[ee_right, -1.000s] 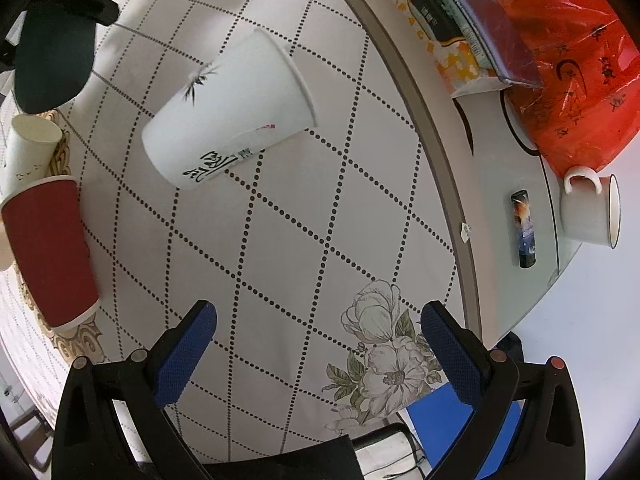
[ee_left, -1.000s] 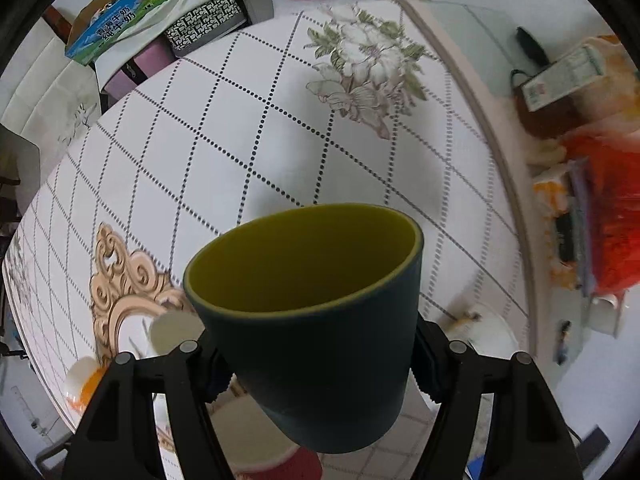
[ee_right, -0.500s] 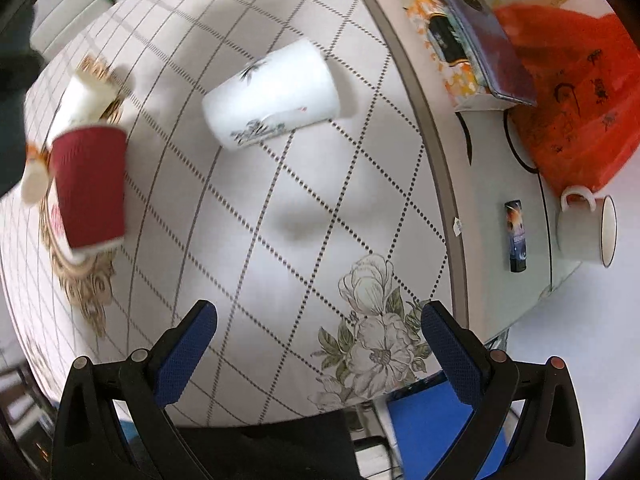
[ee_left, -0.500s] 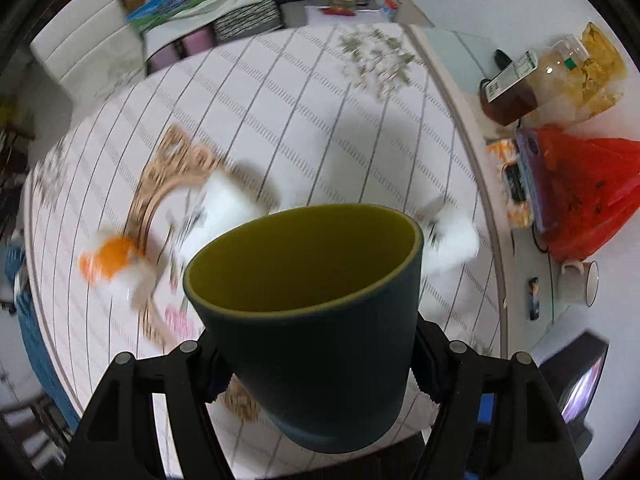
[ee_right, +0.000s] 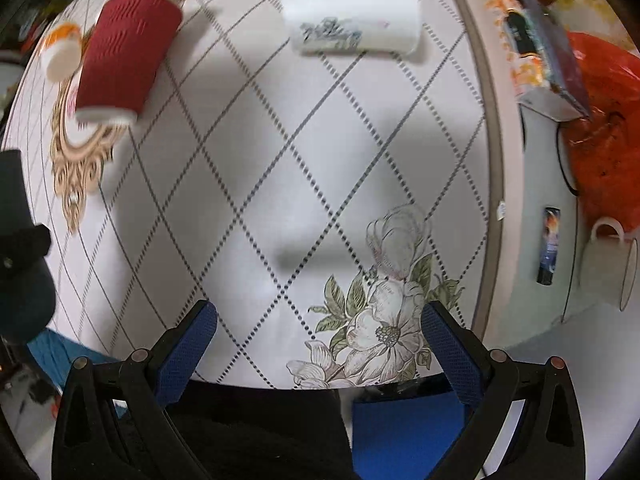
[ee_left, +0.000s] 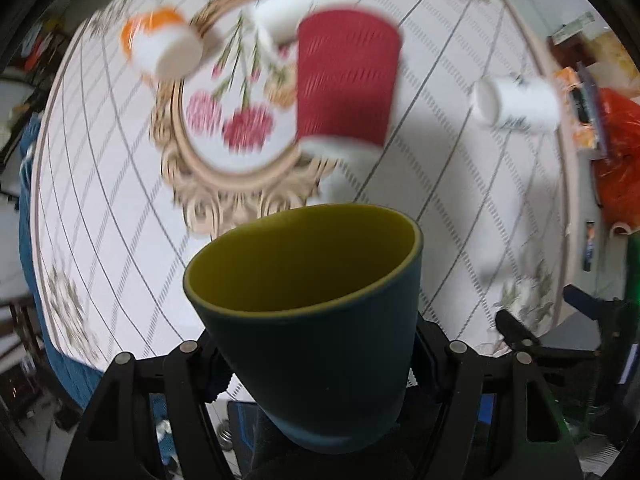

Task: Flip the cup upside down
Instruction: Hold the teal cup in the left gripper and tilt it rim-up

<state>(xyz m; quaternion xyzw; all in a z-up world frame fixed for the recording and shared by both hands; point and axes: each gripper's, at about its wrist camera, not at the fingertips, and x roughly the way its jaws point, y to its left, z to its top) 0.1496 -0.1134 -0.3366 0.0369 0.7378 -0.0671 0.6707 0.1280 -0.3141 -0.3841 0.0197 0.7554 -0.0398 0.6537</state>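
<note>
the left hand-held gripper (ee_left: 316, 360) is clamping the dark green cup (ee_left: 316, 344) by its sides, low on the body, and is carrying it in the air over the near edge of the tabletop (ee_left: 120, 208). gripping the walls is leaving the yellow-lined mouth free, which should suit turning the rim downward. the mouth is pointing out toward the table's middle, so the flip is looking only partly done. the right hand-held gripper (ee_right: 320, 344) is hovering spread wide and empty above the near right edge, probably keeping clear. a red cup (ee_left: 348, 84) and a white cup (ee_right: 352, 16) are lying further in, well apart from the green one.
</note>
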